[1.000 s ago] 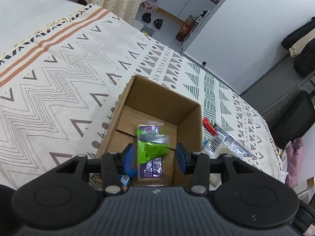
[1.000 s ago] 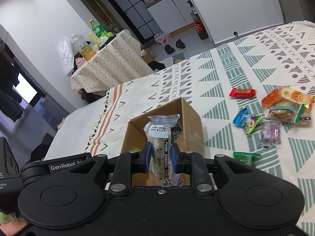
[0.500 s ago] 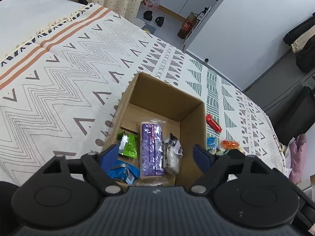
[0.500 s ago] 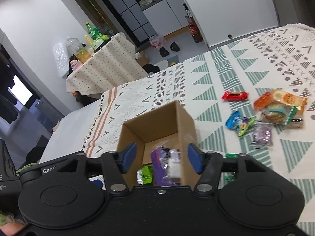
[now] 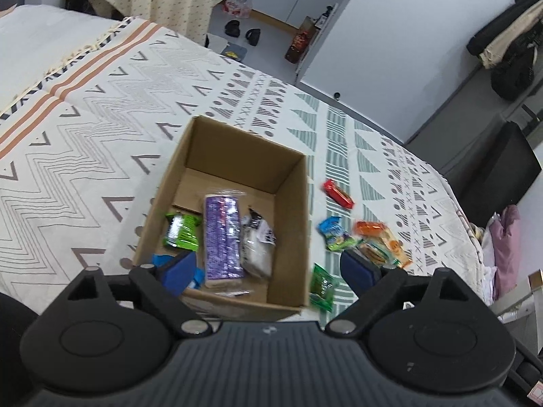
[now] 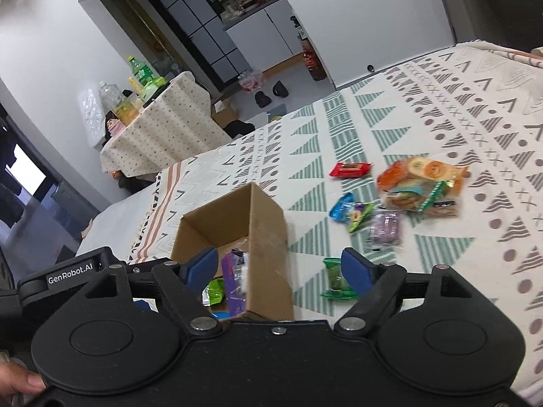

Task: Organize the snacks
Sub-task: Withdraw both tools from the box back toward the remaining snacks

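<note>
Cardboard box (image 5: 292, 183) sits open-topped in the middle of the patterned bedspread (image 5: 85, 142), which makes sense since I'm just dropping snacks in from above. My left gripper (image 5: 268, 269) and right gripper (image 6: 280, 269) both hang over its near edge, jaws spread wide with nothing in either one.

Inside the box I count four for sure: a purple wafer pack (image 5: 222, 237) lying flat down the middle, a green packet (image 5: 181, 232) on its left, a black-and-white wrapper (image 5: 259, 246) on its right, plus a blue one (image 5: 159, 259) mostly hidden behind my finger.

Still loose to the right of the box: one red bar (image 6: 349, 169), a blue-and-green candy (image 6: 351, 210), a small purple pack (image 6: 385, 229), a green packet (image 6: 336, 279) nearest the box, and an orange cracker pile (image 6: 420, 183) I can't count properly. Guessing that nearest green one goes next.
</note>
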The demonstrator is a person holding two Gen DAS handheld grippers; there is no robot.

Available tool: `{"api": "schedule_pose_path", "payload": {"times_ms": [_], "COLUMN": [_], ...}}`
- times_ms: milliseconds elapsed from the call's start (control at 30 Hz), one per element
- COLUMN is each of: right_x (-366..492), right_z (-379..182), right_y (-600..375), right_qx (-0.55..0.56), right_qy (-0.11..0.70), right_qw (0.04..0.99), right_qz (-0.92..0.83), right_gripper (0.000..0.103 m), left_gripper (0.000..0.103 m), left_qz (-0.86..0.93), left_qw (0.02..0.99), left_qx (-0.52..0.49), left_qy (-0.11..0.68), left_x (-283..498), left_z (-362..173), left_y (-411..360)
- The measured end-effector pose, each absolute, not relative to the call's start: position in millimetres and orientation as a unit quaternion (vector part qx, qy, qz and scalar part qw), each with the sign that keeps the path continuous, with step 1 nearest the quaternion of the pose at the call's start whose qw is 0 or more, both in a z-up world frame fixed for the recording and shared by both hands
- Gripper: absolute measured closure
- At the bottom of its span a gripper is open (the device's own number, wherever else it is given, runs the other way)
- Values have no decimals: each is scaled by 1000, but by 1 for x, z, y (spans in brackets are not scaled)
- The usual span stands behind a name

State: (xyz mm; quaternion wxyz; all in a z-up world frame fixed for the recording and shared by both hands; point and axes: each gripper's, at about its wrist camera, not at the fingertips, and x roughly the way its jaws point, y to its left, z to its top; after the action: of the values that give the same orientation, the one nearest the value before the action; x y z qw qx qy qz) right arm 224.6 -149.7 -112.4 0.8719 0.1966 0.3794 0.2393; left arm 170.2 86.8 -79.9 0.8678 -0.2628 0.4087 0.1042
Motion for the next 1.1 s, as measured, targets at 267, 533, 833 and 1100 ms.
{"api": "schedule_pose_path", "payload": {"times_ms": [267, 533, 833, 1100], "right_x": [222, 224, 234, 248], "right_z": [-113, -122, -141, -171], "right_y": [-180, -217, -250, -272], "right_qx": [195, 206, 226, 253], "right_qy": [377, 377, 380, 372], "right_qw": [876, 878, 875, 870], "right_qz": [227, 210, 196, 201], "right_gripper": [20, 20, 20, 24], "left_gripper": [12, 12, 13, 26], "left_qz": [89, 79, 63, 59], "left_qw": [869, 872, 880, 884], "left_qx": [-256, -237, -213, -183], "left_qy": [415, 421, 419, 427], "left_x": [174, 181, 192, 207], "left_z": [-76, -77, -83, -100], "left_y": [57, 24, -10, -37]}}
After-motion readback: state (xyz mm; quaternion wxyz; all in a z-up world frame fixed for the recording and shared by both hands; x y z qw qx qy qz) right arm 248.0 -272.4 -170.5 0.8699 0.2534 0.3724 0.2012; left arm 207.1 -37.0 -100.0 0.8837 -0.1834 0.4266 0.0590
